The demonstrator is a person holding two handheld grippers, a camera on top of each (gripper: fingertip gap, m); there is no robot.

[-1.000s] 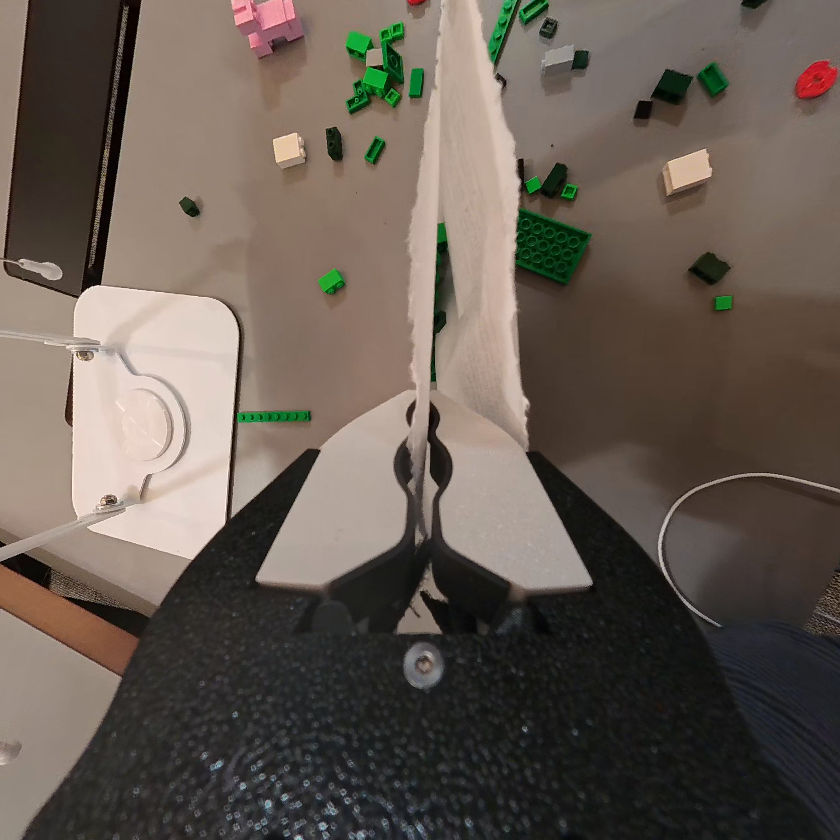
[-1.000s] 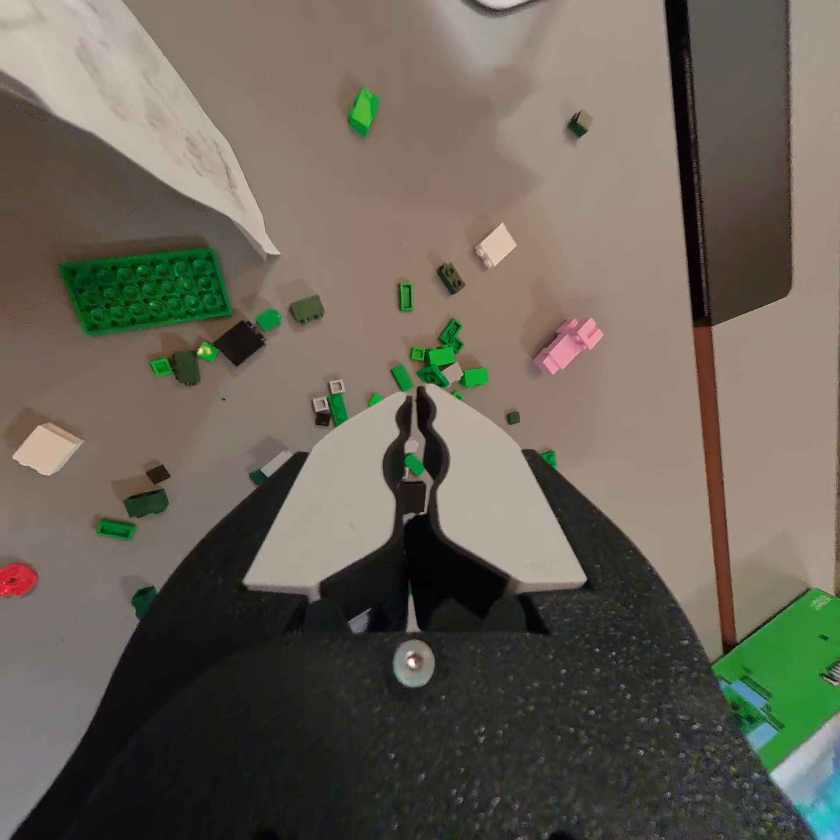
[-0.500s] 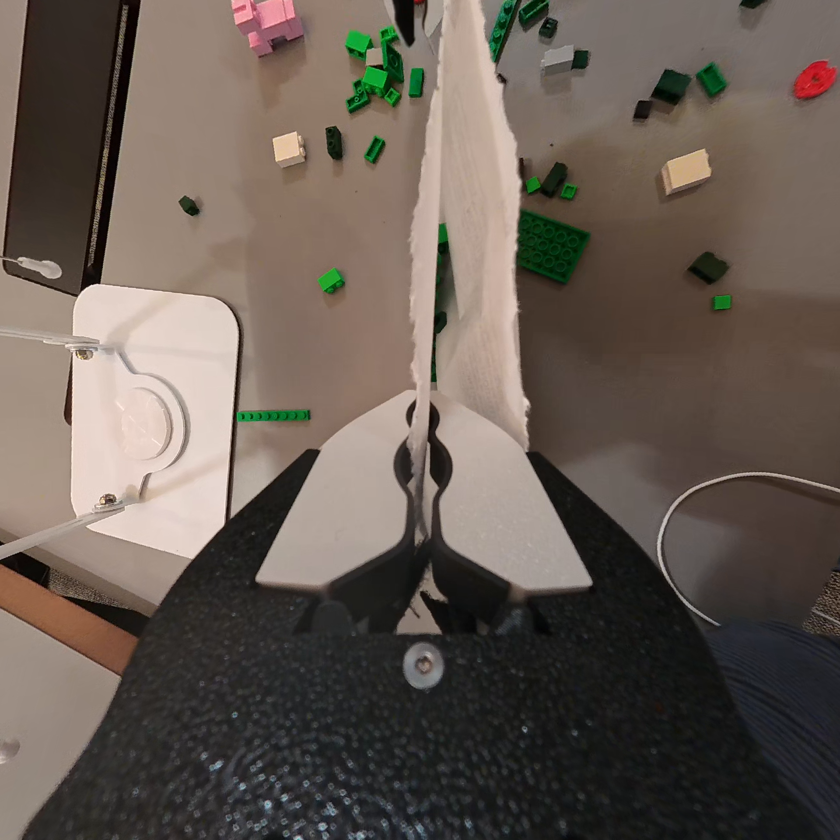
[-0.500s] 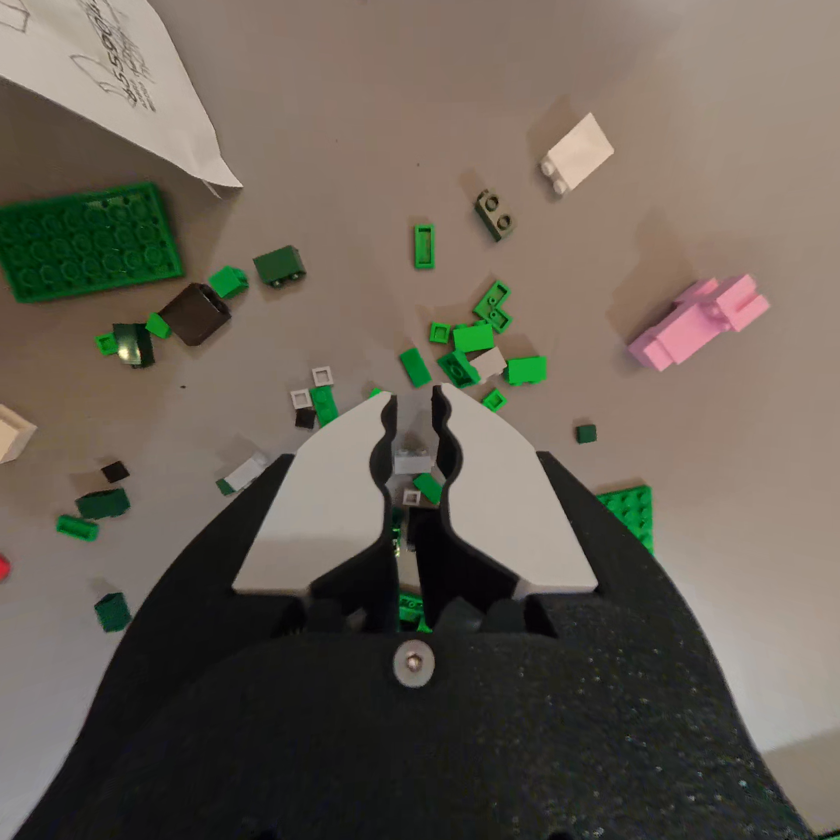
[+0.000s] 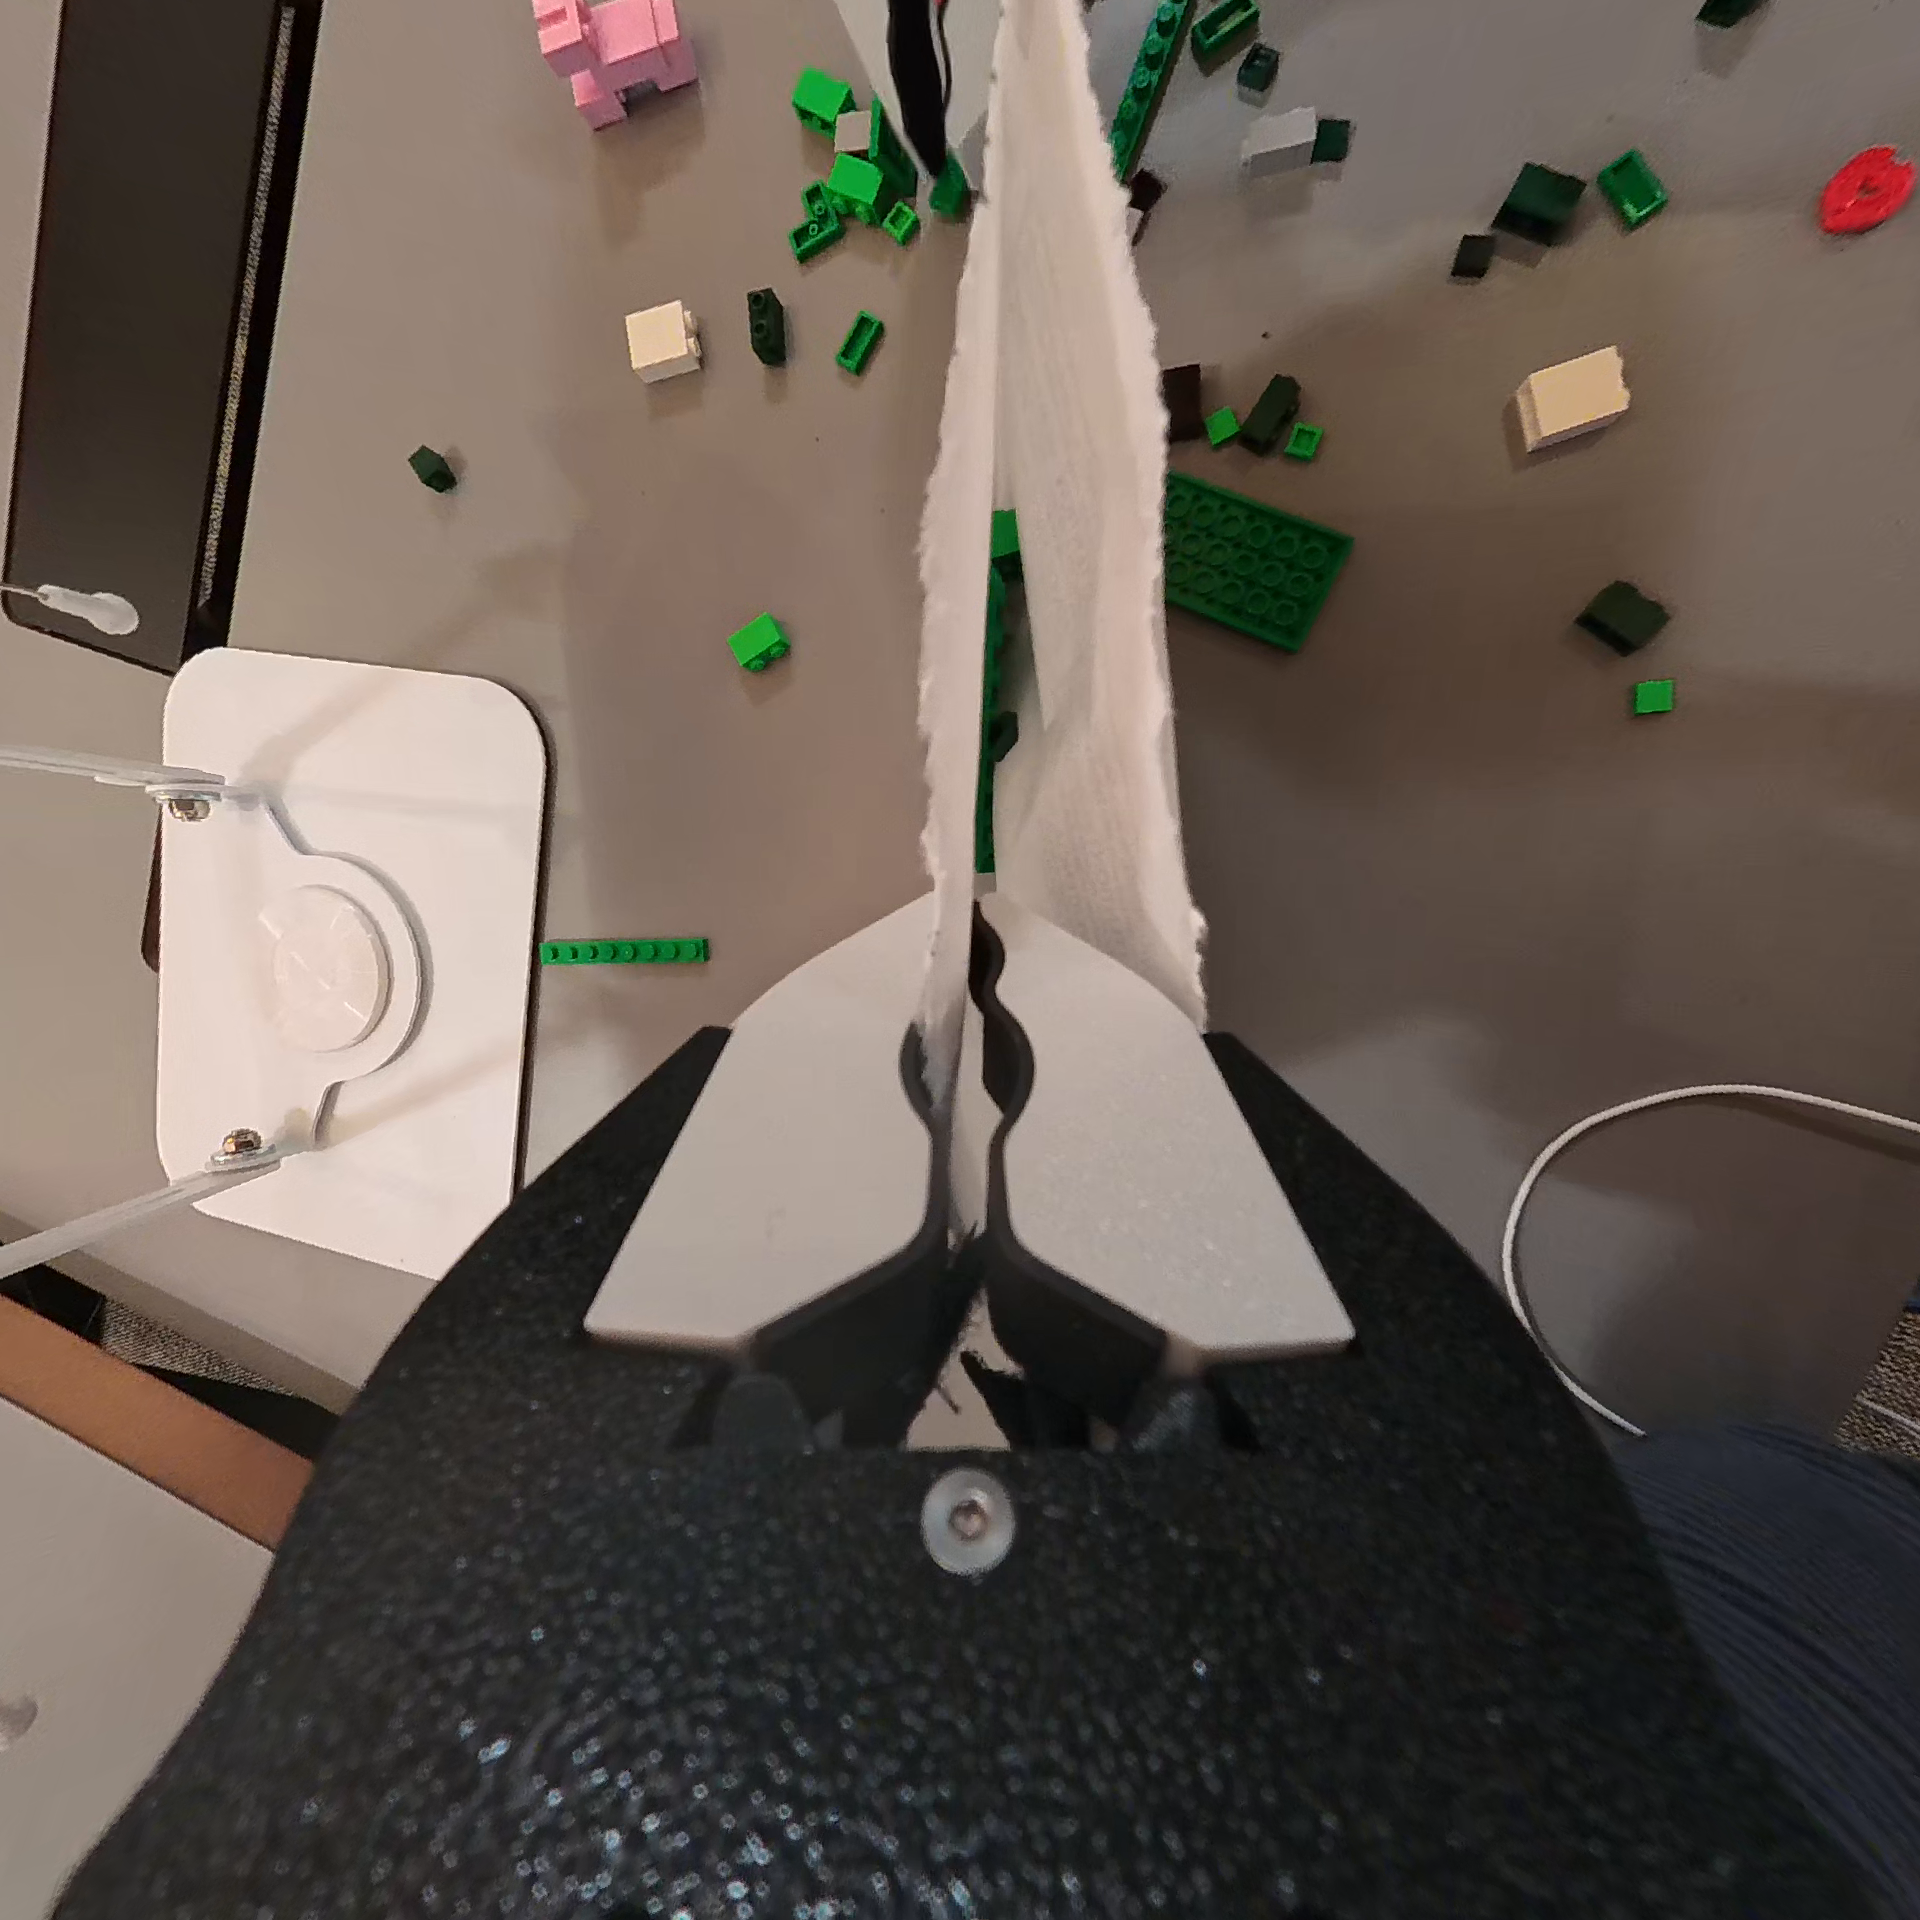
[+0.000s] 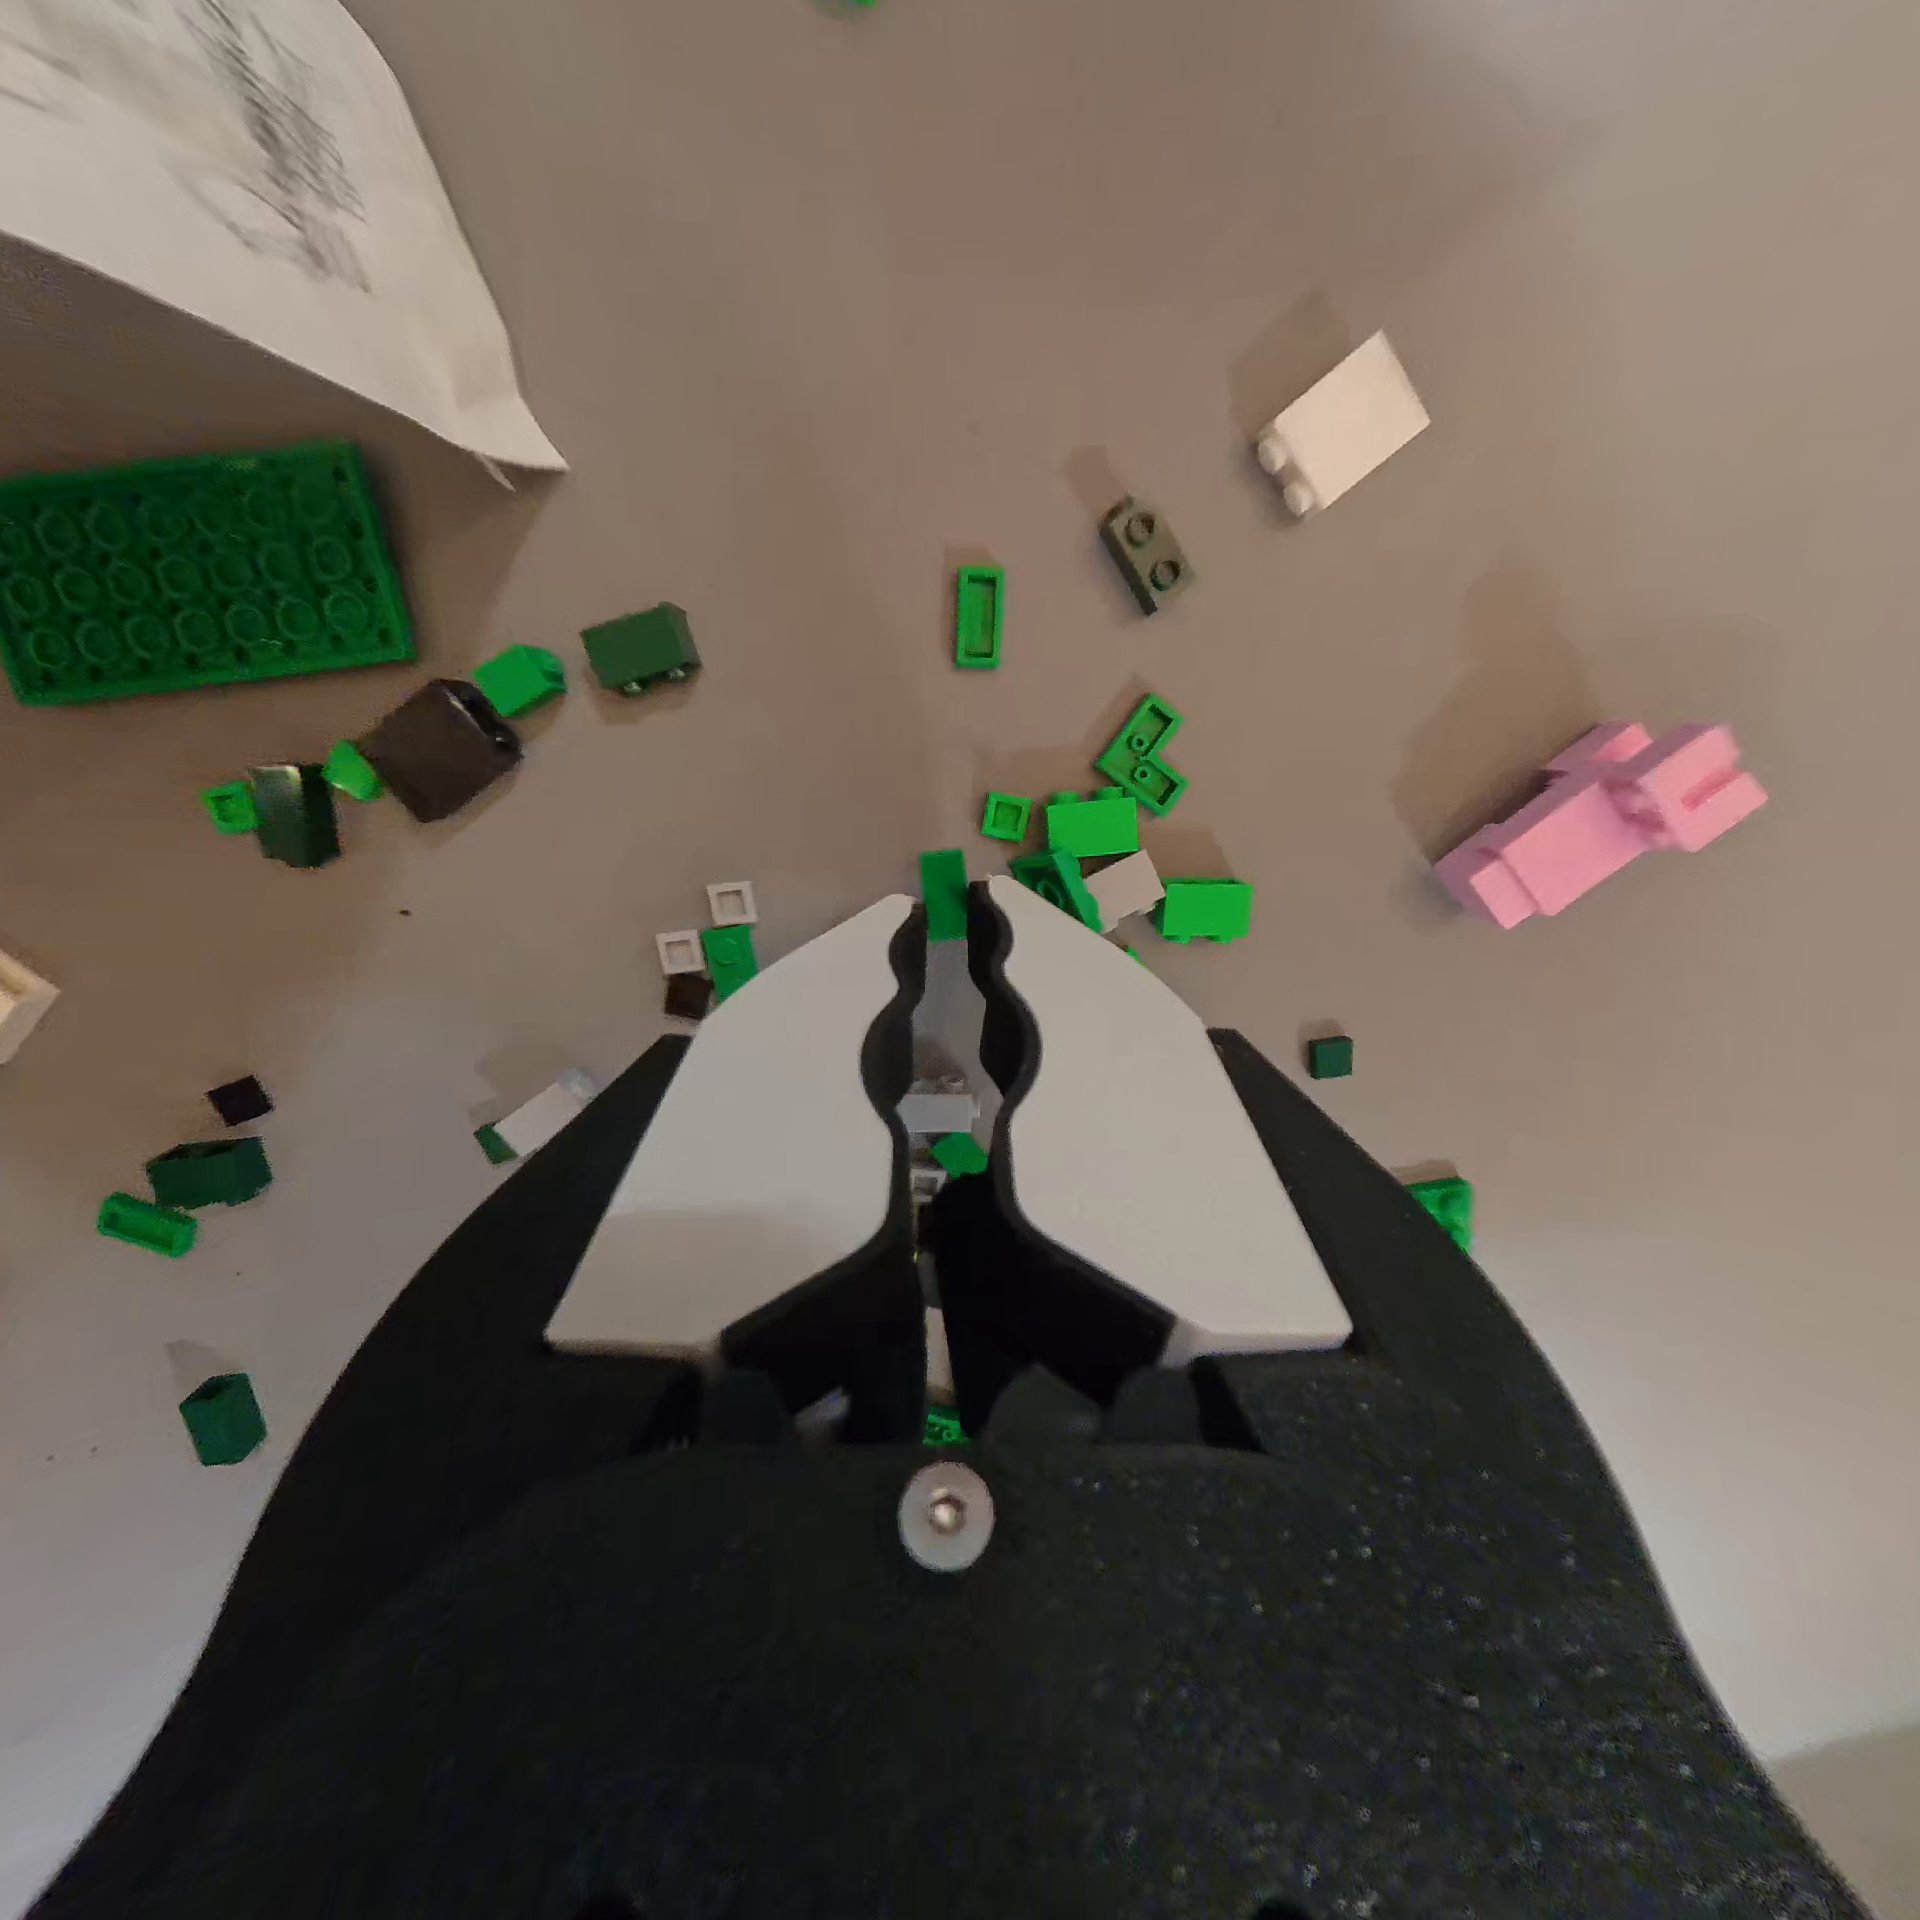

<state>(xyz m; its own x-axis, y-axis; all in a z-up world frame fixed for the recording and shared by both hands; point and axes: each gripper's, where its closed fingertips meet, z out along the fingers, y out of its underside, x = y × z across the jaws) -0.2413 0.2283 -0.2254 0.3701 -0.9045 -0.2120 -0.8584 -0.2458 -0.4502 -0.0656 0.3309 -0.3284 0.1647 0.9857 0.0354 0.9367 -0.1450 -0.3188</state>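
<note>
Printed paper sheet (image 6: 239, 208): blurred, cut by top-left edges. Green baseplate (image 5: 1252, 561): partly hidden behind paper towel (image 5: 1070, 540).

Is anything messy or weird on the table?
Yes. Small building bricks lie scattered loose over the grey table, some tipped over, and the paper in the left gripper has ragged edges.

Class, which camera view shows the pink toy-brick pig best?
The right wrist view: the pink toy-brick pig lies whole and large on the grey table. The left wrist view cuts it off at the top edge.
</note>
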